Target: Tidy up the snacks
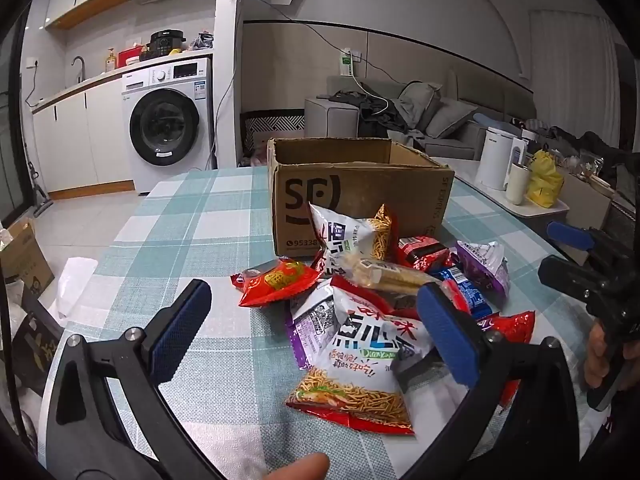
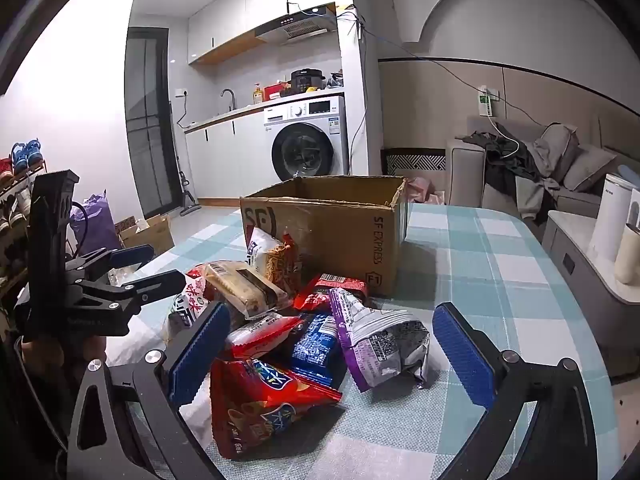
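Hovering with fingers spread wide and empty, the left gripper [image 1: 316, 328] and right gripper [image 2: 328, 352] face the snack pile [image 2: 304, 320] at the cardboard box's [image 2: 332, 236] six o'clock on the bench [image 2: 500, 264]; overlapping slippery bags could slide or drag neighbours.

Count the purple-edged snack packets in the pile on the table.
2. One purple packet lies on the pile's right side, near the cardboard box's corner. Another purple-edged packet sits tucked under the big noodle-snack bag. More may be buried.
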Available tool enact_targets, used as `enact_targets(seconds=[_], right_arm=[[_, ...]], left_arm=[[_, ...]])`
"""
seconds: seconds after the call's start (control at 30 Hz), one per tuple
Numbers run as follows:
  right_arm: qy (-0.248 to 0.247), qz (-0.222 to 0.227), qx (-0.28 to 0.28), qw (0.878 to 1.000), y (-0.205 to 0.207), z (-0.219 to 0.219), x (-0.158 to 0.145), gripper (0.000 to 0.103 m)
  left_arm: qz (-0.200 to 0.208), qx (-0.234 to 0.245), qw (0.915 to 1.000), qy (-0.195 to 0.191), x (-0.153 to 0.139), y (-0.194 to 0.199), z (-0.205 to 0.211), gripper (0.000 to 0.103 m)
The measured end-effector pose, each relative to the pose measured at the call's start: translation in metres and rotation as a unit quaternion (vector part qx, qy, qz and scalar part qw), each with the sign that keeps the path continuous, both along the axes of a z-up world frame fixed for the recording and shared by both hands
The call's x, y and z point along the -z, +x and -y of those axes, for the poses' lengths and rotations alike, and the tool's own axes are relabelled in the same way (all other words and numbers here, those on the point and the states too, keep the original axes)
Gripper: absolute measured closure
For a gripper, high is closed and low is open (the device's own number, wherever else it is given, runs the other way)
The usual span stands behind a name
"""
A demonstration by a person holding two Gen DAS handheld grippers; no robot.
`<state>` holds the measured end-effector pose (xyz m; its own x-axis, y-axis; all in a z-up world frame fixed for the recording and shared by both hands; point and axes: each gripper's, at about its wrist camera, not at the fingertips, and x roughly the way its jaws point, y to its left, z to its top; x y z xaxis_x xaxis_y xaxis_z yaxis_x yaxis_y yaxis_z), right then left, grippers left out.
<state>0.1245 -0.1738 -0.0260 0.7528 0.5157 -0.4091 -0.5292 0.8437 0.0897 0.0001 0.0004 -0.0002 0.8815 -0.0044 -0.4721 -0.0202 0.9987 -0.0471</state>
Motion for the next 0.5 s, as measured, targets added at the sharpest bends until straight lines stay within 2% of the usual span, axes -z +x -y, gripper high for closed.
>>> enact_targets(seconds=[0.5], right_arm=[[-0.003, -0.001, -0.001, 1.000, -0.0018, 0.0007, -0.0009, 0.000]], left_arm=[[-0.002, -0.003, 1.0000, 0.000, 0.0013, -0.0032, -0.0030, 0.001]])
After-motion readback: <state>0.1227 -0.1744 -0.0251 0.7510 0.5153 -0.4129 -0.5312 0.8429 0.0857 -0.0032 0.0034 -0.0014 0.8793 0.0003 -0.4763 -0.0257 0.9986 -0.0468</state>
